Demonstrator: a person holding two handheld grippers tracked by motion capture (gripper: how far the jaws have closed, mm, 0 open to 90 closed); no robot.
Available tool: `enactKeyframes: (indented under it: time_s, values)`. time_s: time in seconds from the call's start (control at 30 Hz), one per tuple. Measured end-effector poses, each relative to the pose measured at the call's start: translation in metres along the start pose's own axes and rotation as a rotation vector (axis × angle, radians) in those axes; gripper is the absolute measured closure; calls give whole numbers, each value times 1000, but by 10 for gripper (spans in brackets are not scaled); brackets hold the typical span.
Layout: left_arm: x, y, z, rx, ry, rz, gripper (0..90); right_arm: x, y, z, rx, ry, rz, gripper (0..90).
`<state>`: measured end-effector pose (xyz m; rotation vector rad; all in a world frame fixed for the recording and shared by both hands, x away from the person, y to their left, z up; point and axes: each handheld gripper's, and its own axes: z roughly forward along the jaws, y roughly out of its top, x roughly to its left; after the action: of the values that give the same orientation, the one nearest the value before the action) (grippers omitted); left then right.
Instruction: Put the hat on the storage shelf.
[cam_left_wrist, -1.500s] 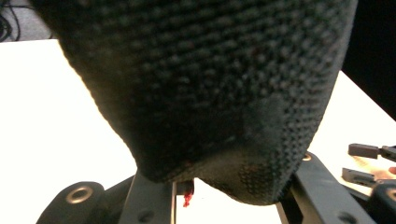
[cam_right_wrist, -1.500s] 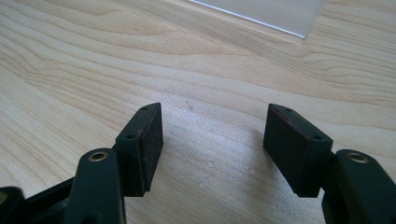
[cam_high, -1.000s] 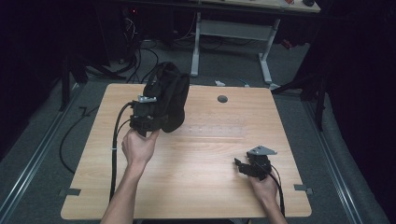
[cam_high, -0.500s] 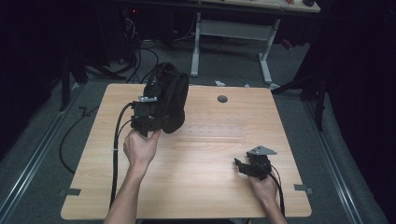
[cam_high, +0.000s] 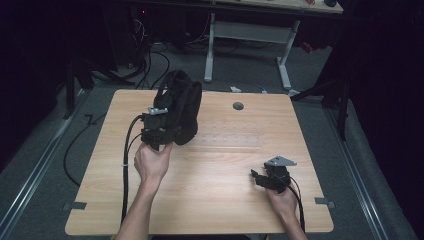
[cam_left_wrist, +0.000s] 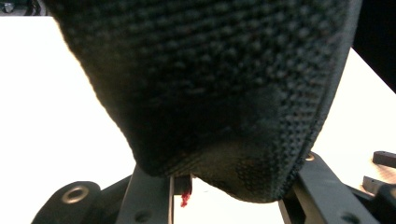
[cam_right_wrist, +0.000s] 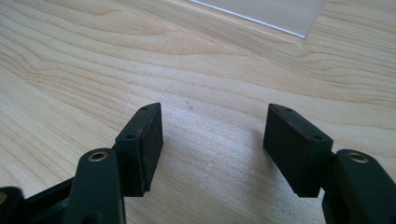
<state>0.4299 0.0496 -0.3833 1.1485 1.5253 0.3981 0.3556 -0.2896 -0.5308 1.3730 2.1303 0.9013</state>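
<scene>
Two grippers in use on the wooden table (cam_high: 215, 200). Left gripper (cam_high: 159, 131), upper left of centre in the high view: pressed against the lower near edge of the black bag (cam_high: 179, 107), held by the left hand (cam_high: 151, 162). Bag standing upright on the table, upper left of centre. Left gripper view: woven black fabric (cam_left_wrist: 210, 84) bulging between the fingers (cam_left_wrist: 149, 196), spread wide around it, touching on both sides. Right gripper (cam_high: 260, 178), lower right of the high view: resting low on the table, well apart from the bag, held by the right hand (cam_high: 282, 197). Right gripper view: fingers (cam_right_wrist: 144, 140) parted wide, nothing between them but bare wood.
</scene>
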Motion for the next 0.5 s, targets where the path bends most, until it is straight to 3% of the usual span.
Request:
enactKeyframes:
  time_s: [0.33,0.5]
  values:
    - [2,-7,-5,-42,-56,7,627,0,0,0,0,0,0,376]
    - [3,-8,-9,-52,-99,-9,599,0,0,0,0,0,1,375]
